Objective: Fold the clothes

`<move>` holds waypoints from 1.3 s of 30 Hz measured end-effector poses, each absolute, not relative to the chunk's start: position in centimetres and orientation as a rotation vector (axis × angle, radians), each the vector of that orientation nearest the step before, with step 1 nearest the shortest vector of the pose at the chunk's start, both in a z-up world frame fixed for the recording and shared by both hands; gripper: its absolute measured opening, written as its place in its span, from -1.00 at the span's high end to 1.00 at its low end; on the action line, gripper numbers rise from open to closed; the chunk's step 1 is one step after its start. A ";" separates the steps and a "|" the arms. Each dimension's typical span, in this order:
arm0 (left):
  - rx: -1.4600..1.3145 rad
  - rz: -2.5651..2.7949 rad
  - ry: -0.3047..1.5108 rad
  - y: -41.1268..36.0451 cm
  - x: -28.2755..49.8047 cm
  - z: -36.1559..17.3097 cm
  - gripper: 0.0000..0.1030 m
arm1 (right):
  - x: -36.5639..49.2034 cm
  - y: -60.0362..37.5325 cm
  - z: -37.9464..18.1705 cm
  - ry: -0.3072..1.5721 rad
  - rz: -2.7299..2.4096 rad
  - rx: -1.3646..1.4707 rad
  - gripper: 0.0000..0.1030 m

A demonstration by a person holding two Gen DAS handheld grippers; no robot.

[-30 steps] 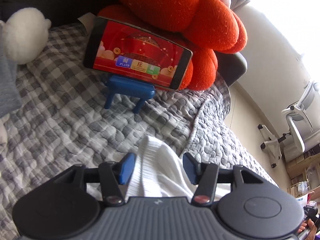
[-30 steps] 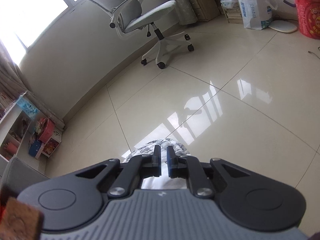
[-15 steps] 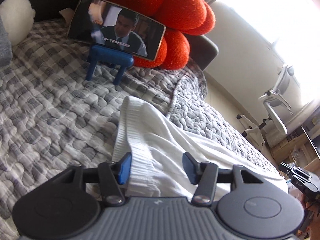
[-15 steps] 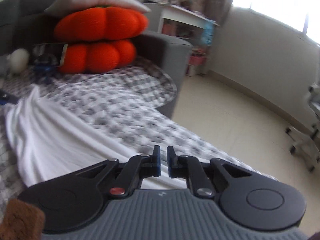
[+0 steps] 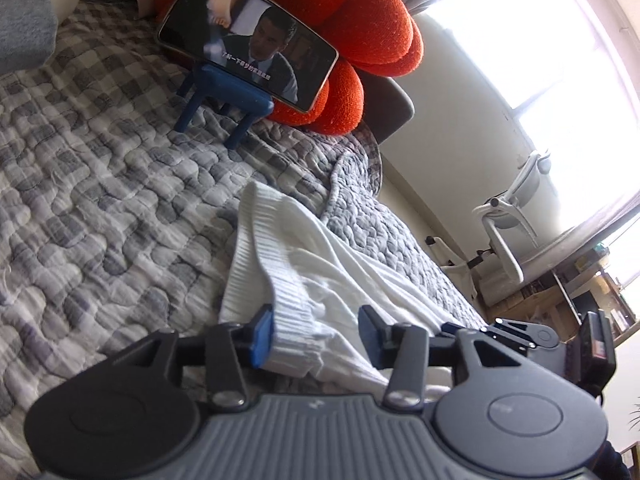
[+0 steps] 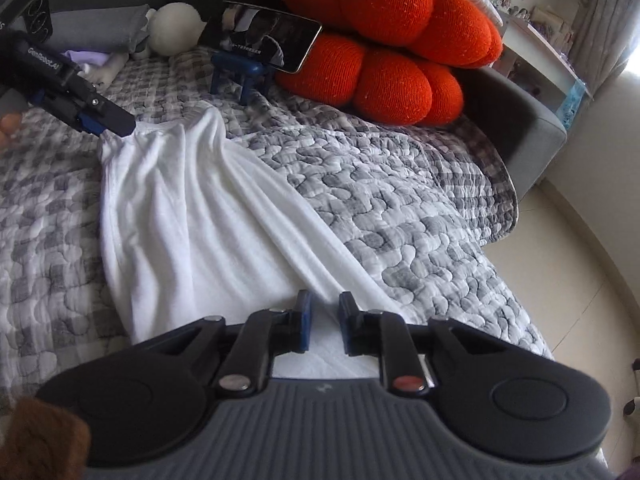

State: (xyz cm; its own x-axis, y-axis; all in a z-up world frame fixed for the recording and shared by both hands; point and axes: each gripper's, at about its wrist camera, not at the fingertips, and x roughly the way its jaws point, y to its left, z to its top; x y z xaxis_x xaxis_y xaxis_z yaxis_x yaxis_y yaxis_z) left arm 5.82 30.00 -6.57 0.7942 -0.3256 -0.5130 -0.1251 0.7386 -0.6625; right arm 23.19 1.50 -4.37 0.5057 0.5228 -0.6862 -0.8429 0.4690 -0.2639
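A white knit garment (image 6: pixel 192 216) lies stretched lengthwise on a grey checked quilt (image 6: pixel 400 200). Its ribbed hem (image 5: pixel 260 248) shows in the left wrist view. My left gripper (image 5: pixel 316 334) has its jaws apart around the bunched ribbed end; in the right wrist view (image 6: pixel 106 120) its tips sit at that end of the garment. My right gripper (image 6: pixel 324 320) is at the opposite end, jaws slightly apart, with white cloth between and under them. Whether either one pinches the cloth is unclear.
A phone (image 5: pixel 248 36) playing video stands on a blue stand (image 5: pixel 224 96) at the back of the quilt. Orange pumpkin cushions (image 6: pixel 392 40) lie behind it. Folded grey clothes (image 6: pixel 96 28) and a white plush (image 6: pixel 176 28) sit far left. An office chair (image 5: pixel 516 216) stands on the floor.
The right gripper swung from facing the floor to facing the sofa and its jaws parted slightly. The garment went from bunched at the left gripper to stretched flat across the quilt.
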 end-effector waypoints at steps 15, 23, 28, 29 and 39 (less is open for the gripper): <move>-0.672 -0.063 0.610 30.5 5.4 -6.6 -0.24 | 23.8 2.6 -4.0 0.570 0.887 -0.646 0.98; -0.577 -0.109 0.615 29.1 5.1 -6.7 0.87 | 25.2 3.1 -3.2 0.560 0.850 -0.639 1.00; -0.647 -0.152 0.581 30.2 4.0 -6.7 0.88 | 26.6 4.2 -3.8 0.572 0.815 -0.663 1.00; -0.656 -0.160 0.576 30.4 3.8 -6.7 0.88 | 26.9 4.4 -4.1 0.578 0.805 -0.663 1.00; -0.692 -0.163 0.563 32.1 3.4 -7.6 0.86 | 24.4 5.6 -4.1 0.529 0.756 -0.686 0.75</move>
State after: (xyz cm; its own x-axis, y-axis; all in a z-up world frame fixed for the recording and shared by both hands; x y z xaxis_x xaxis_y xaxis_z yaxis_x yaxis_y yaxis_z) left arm 3.42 32.06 -7.56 0.8396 -0.3232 -0.4367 -0.0407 0.7641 -0.6438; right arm 24.42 5.64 -4.09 0.6194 0.4376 -0.6518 -0.7622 0.5341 -0.3657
